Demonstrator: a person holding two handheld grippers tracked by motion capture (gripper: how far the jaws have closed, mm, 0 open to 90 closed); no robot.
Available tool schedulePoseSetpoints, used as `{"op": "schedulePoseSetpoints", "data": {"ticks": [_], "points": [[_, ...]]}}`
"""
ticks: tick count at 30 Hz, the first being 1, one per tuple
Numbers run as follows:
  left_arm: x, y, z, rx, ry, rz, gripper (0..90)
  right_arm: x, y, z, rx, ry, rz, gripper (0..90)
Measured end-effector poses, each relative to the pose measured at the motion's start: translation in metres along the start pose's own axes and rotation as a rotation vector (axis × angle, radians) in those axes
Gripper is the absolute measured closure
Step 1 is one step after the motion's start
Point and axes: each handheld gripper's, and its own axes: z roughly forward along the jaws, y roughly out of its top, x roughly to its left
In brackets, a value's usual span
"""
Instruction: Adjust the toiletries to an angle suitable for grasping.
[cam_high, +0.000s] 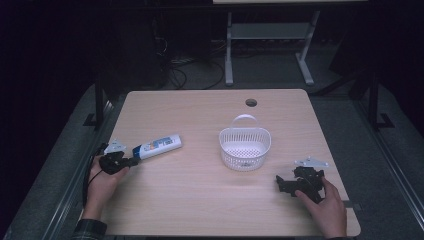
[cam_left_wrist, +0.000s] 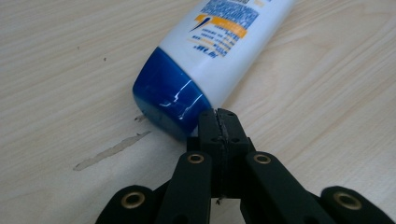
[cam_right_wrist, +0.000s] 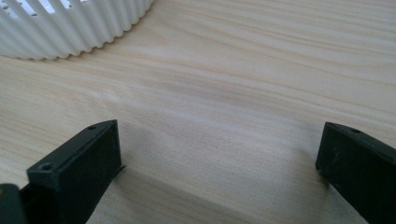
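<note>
- A white bottle (cam_high: 159, 145) with a blue cap (cam_left_wrist: 169, 99) is laid on its side on the left part of the wooden table (cam_high: 200, 200), with the cap end turned towards the person's left hand (cam_high: 102, 182).
- A blue and orange printed label is seen on the bottle body in the left gripper view.
- The left gripper (cam_high: 131, 162) is held low over the table by the left hand, its tips placed right at the blue cap.
- In the left gripper view, the two black jaws are seen pressed together with no gap; nothing is clamped between them, and the closed tips are set against the lower edge of the cap.
- A pale scuff mark (cam_left_wrist: 112, 150) is seen on the table surface just beside the cap.
- A white perforated basket (cam_high: 245, 146) with a raised handle is stood upright near the middle of the table, well apart from the bottle.
- The right gripper (cam_high: 281, 183) is rested on the table at the front right, held by the right hand (cam_high: 327, 207), near the basket but apart from it.
- In the right gripper view, its jaws are spread wide over bare wood, nothing is held between them, and the ribbed basket wall (cam_right_wrist: 70, 28) is seen ahead of them.
</note>
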Motion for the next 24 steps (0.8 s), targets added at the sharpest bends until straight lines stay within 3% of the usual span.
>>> {"op": "schedulePoseSetpoints", "data": {"ticks": [10,24], "points": [[-0.012,0.014,-0.006,-0.025,-0.073,-0.012,90.0,0.0,0.0,0.0,0.0,0.0,0.0,0.0],[-0.024,0.036,0.005,-0.018,-0.123,0.006,90.0,0.0,0.0,0.0,0.0,0.0,-0.001,0.0]]}}
